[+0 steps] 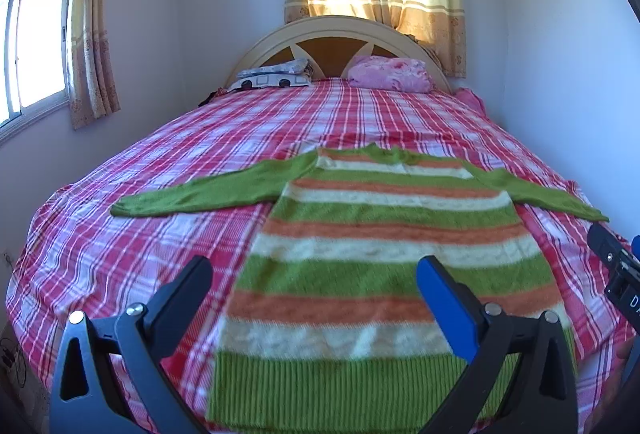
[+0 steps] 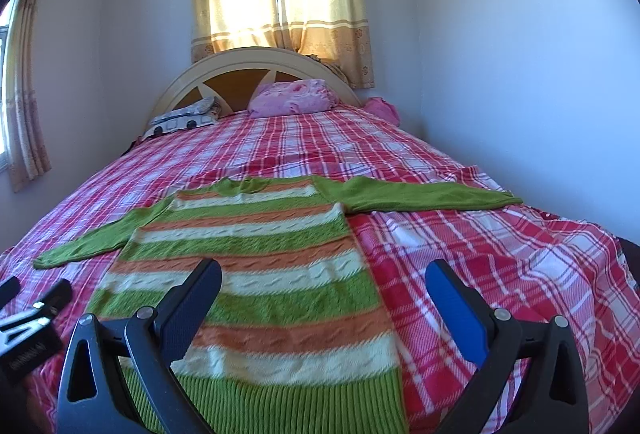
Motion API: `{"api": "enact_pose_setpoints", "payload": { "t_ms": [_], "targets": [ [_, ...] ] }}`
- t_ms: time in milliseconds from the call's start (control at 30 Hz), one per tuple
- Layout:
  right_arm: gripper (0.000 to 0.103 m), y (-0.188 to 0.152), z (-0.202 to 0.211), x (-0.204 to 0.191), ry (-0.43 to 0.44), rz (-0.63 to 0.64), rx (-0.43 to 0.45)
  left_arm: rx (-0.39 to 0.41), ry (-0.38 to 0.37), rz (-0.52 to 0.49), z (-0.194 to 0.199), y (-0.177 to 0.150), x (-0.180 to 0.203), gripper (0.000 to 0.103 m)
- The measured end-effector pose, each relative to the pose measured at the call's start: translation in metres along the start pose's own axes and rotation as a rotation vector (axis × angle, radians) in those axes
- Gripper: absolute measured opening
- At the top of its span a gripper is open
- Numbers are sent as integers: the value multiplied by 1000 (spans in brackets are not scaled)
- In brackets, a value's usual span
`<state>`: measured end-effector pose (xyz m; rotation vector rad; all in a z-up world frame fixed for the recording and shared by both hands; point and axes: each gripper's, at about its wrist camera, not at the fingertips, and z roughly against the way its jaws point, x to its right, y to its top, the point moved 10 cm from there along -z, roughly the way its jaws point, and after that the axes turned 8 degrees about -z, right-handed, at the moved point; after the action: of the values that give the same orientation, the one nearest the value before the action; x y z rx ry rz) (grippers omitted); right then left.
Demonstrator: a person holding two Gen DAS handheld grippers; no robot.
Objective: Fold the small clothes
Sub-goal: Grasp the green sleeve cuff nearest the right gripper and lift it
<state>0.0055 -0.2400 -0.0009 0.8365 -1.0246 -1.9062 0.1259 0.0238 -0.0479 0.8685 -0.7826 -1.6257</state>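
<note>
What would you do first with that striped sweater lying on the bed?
Probably bring the left gripper out to the left sleeve and fold it across the body. The sweater lies flat with both sleeves spread wide, and both grippers hover open above the hem, holding nothing.

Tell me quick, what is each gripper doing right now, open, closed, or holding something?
Left gripper: open, holding nothing, above the striped sweater.
Right gripper: open, holding nothing, above the sweater's right edge.
</note>
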Motion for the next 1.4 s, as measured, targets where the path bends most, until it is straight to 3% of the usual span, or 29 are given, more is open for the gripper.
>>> {"api": "enact_pose_setpoints", "payload": {
  "t_ms": [400, 767, 967, 1233, 1400],
  "targets": [
    [102, 41, -86, -3, -88, 26, -69, -63, 29, -5, -80, 45, -33, 103],
    [102, 61, -151, 6, -144, 6, -134, -75, 31, -36, -150, 90, -23, 103],
    [102, 67, -182, 14, -175, 17, -158, -89, 20, -44, -186, 80, -12, 103],
    [102, 63, -206, 32, -217, 17, -185, -140, 84, -82, -225, 54, -8, 103],
    [102, 61, -218, 50, -224, 9, -197, -174, 85, -64, -239, 36, -9, 103]
  ]
}}
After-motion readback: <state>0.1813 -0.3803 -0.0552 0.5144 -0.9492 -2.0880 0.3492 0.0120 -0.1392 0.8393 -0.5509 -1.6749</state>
